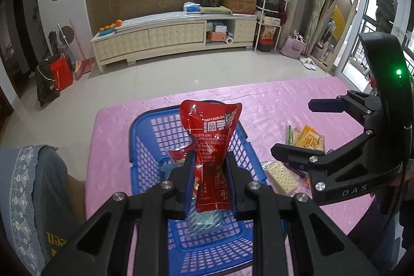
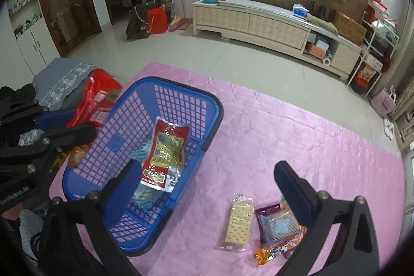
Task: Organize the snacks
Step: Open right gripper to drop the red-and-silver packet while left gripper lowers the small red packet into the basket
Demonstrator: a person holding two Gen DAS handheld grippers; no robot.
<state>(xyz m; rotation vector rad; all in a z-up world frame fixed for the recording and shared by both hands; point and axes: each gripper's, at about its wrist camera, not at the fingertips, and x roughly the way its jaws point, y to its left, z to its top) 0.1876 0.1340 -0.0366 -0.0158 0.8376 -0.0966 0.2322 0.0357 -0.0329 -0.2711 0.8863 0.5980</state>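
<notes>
The left gripper (image 1: 209, 180) is clamped on a red konjac packet (image 1: 211, 146), holding it upright by its lower half above the blue basket (image 1: 145, 126), which sits on the pink-covered counter (image 1: 271, 105). The packet looks light and soft; its glossy film crumples inward where the pads pinch it and the top flares out loose, so it will likely flop and could slide if the grip eases, and a pinch across the flat middle seems the surest hold. The right gripper (image 2: 207, 185) stands wide with nothing between its jaws, hanging over the counter between the basket and the loose snacks. In the basket already lie a red-and-yellow packet (image 2: 164, 151) and a pale blue wrapper (image 2: 145, 195) beneath it. Still out on the counter are a clear-wrapped cracker pack (image 2: 238, 221), a purple pouch (image 2: 274, 224) and an orange packet (image 2: 274, 250), touching or overlapping one another. The crackers look stiff but brittle, best taken gently across the narrow width; the pouches appear thin and slippery, better gripped at an edge seam.
</notes>
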